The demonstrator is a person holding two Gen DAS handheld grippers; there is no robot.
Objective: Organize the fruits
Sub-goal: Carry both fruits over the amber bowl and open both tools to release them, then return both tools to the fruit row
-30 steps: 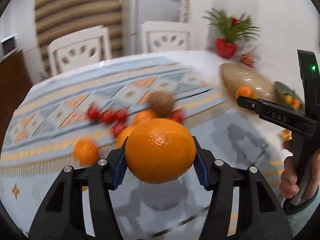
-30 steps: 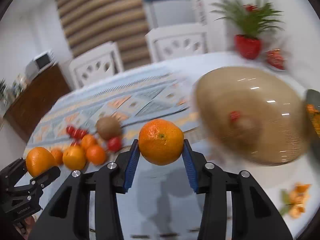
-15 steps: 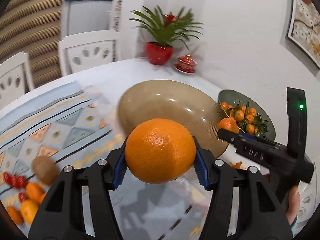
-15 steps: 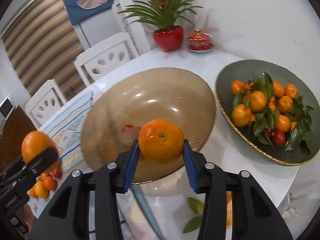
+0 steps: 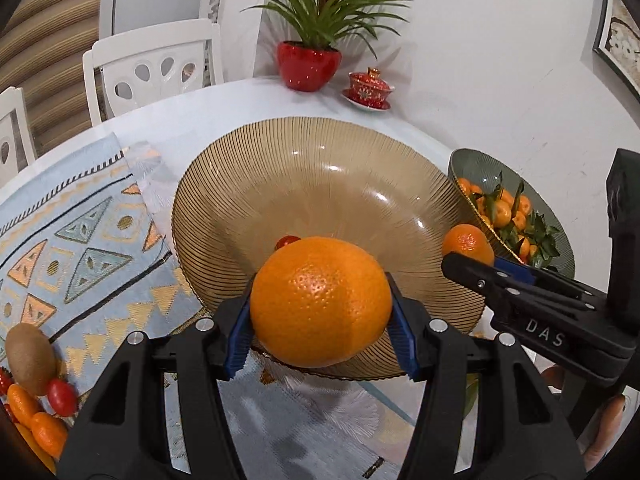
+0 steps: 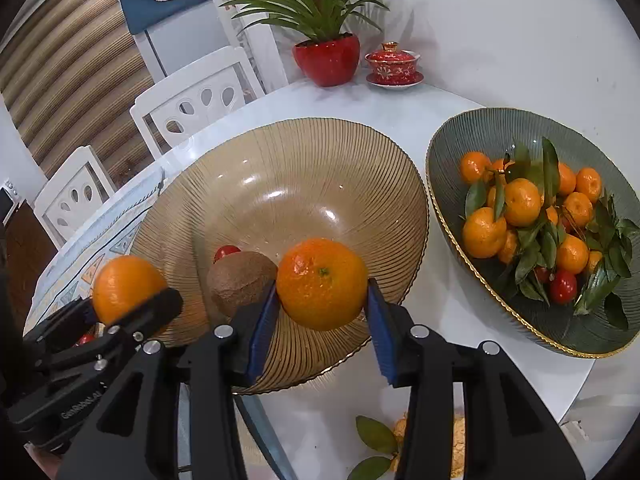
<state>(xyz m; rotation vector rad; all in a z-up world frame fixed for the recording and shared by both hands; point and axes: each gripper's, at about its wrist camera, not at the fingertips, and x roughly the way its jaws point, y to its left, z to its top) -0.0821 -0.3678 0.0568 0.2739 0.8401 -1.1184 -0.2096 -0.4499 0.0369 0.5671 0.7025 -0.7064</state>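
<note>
The left gripper [image 5: 321, 316] grips an orange [image 5: 321, 301] between its blue pads [image 5: 237, 339], held over the near rim of the amber bowl [image 5: 320, 152]. The right gripper [image 6: 322, 319] is clamped on a tangerine [image 6: 322, 283], also over the bowl's near side, just right of the left one. Ahead of the right fingers [image 6: 262, 330] a kiwi [image 6: 240, 282] and a cherry tomato [image 6: 226, 251] lie in the bowl's hollow, left of the tangerine; the far and right parts of the bowl are bare. To the right of the fingers the green bowl [image 6: 492, 128] of tangerines and leaves nearly touches the amber rim. Left of the left gripper, on the patterned runner [image 5: 72, 240], lie another kiwi [image 5: 30, 354], a tomato [image 5: 62, 396] and small oranges [image 5: 48, 432]. Beyond the bowls, at the table's far edge by the wall, stand a red plant pot [image 6: 327, 62] and a lidded red cup [image 6: 394, 63].
</note>
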